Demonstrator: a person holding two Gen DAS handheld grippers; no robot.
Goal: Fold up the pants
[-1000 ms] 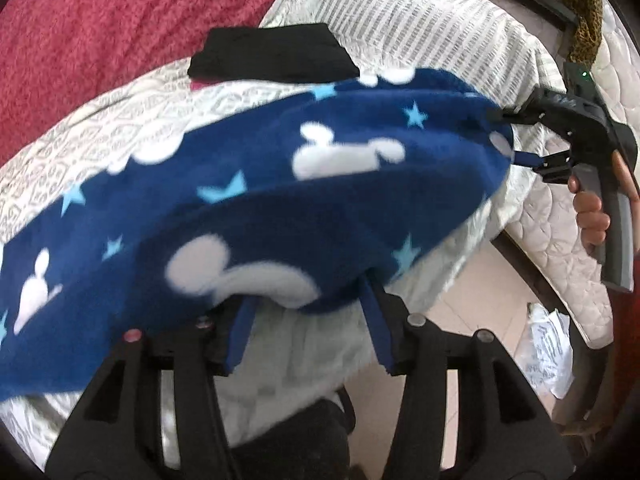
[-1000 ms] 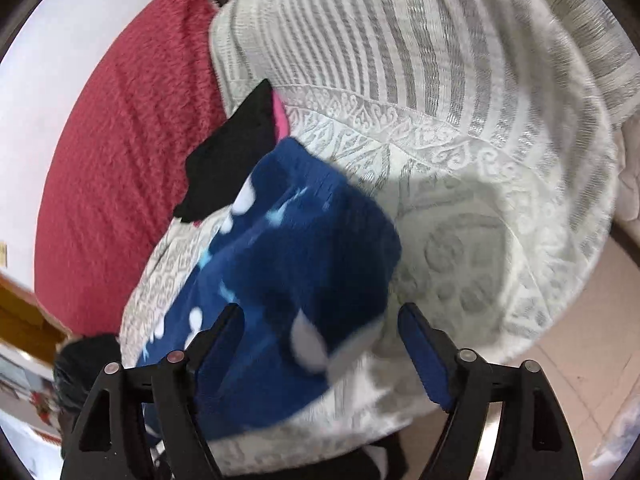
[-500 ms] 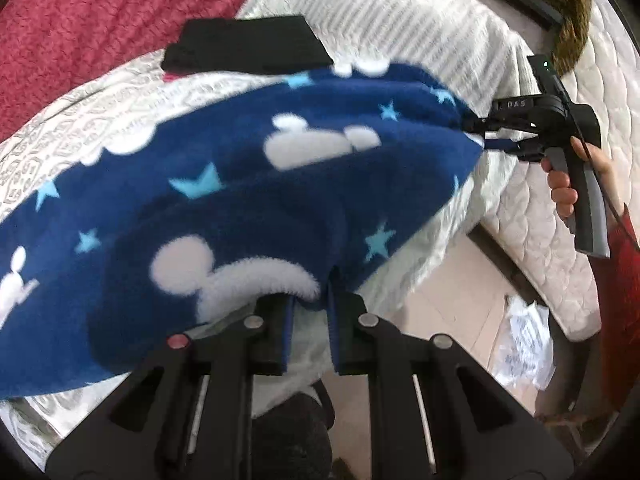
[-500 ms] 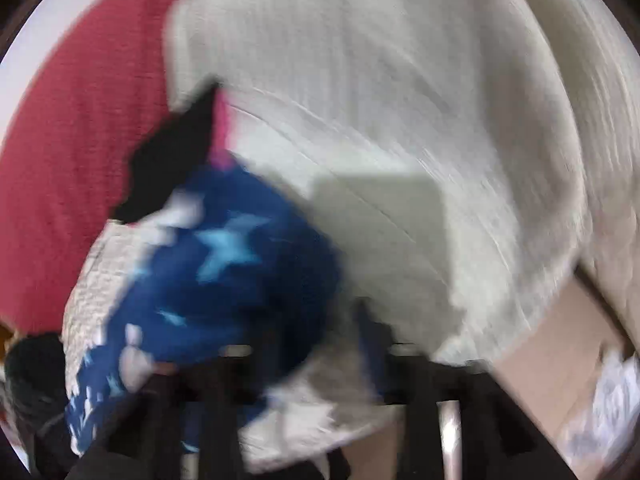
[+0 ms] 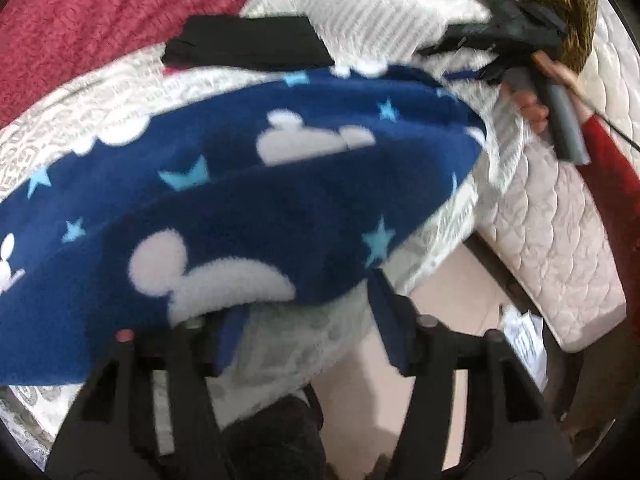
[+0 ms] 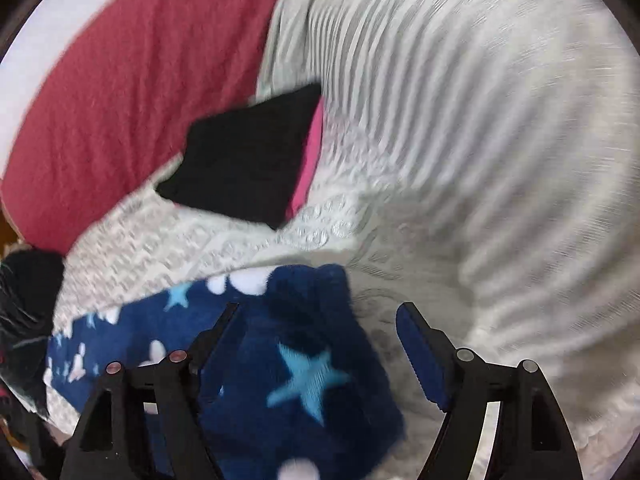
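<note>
Blue fleece pants (image 5: 280, 184) with white mouse shapes and light-blue stars lie folded lengthwise across the white patterned bedspread (image 5: 80, 112). My left gripper (image 5: 308, 312) sits at their near edge with its jaws opening. The cloth hangs over the fingertips but is not pinched. In the left wrist view my right gripper (image 5: 452, 60) is in a person's hand, lifted clear of the pants' far end. In its own blurred view the right gripper (image 6: 320, 328) has wide, still opening jaws, and the pants (image 6: 312, 380) lie loose beneath them.
A folded black garment (image 5: 244, 44) on a pink piece (image 6: 308, 160) lies behind the pants. A red blanket (image 5: 100, 12) covers the far left and a striped white cover (image 6: 460, 120) the right. A quilted mattress (image 5: 552, 240), tiled floor (image 5: 452, 280) and crumpled paper (image 5: 524, 340) lie beyond the bed's edge.
The left jaws closed on the pants' near edge, then spread apart again. The right gripper released the far end and swung up and away; that end dropped onto the bedspread.
</note>
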